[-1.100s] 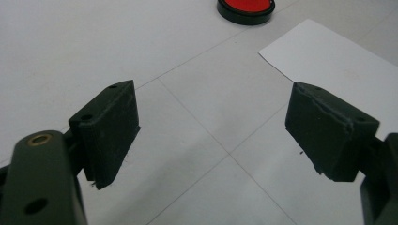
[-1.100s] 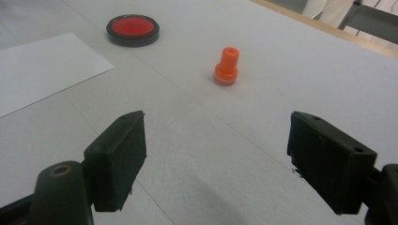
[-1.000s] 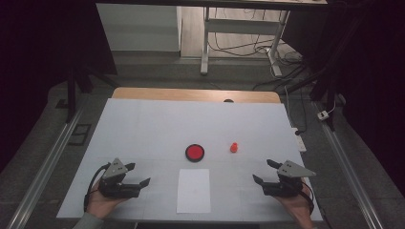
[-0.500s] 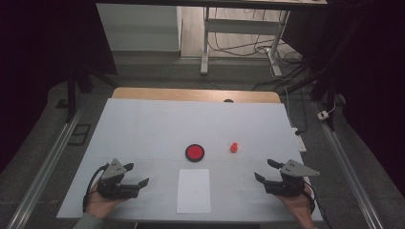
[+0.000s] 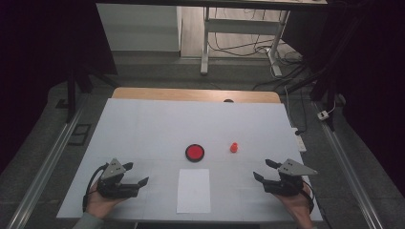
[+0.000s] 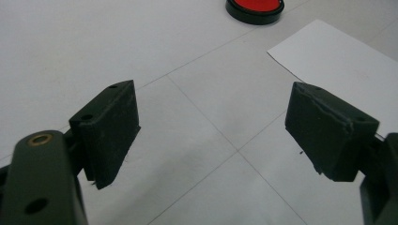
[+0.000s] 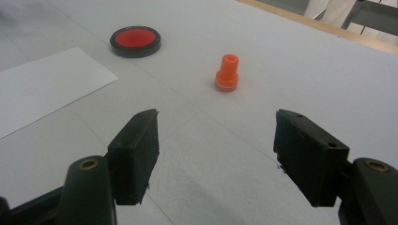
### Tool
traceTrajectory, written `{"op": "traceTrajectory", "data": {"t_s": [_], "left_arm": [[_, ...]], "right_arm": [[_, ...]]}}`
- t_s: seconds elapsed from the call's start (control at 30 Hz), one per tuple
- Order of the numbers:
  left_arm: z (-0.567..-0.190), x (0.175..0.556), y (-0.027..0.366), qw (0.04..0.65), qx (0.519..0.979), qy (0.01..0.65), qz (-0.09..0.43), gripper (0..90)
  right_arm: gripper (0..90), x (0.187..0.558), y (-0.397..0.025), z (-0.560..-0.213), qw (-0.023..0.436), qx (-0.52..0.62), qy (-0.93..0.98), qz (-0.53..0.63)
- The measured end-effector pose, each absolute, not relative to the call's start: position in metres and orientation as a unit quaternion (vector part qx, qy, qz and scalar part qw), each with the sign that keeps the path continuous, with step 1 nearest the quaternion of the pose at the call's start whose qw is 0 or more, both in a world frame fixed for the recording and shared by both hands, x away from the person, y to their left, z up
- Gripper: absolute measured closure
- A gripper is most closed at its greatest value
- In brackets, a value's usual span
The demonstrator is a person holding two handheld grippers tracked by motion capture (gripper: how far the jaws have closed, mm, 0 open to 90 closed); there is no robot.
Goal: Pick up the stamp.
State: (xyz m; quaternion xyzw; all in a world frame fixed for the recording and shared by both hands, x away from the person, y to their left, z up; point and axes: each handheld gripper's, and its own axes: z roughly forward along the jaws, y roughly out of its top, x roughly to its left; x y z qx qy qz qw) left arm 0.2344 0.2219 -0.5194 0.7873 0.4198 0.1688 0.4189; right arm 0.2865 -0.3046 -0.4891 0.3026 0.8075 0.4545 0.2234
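A round red pad in a black rim (image 5: pixel 195 152) (image 6: pixel 255 7) (image 7: pixel 135 41) lies at the middle of the white table (image 5: pixel 153 124). To its right stands a small orange stamp-like peg (image 5: pixel 234 147) (image 7: pixel 227 72). A white sheet of paper (image 5: pixel 193 190) (image 6: pixel 342 70) (image 7: pixel 42 89) lies in front of the pad. My left gripper (image 5: pixel 135 174) (image 6: pixel 211 129) rests near the front left edge, open and empty. My right gripper (image 5: pixel 264 170) (image 7: pixel 216 154) rests near the front right, open and empty, pointing toward the peg.
A wooden strip (image 5: pixel 191 94) runs along the table's far edge, with a small dark knob (image 5: pixel 228 100) on it. Metal rails (image 5: pixel 43 167) flank the table on both sides. Desk legs and cables (image 5: pixel 267 52) stand on the floor beyond.
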Motion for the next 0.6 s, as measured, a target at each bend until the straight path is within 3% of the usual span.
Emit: {"op": "traceTrajectory", "data": {"t_s": [0.6], "left_arm": [[-0.521, 0.238, 0.222, 0.419, 0.788, 0.419, 0.165, 17.8]], "right_arm": [[33.6, 0.302, -0.282, -0.468, 0.217, 0.304, 0.811, 0.451]]}}
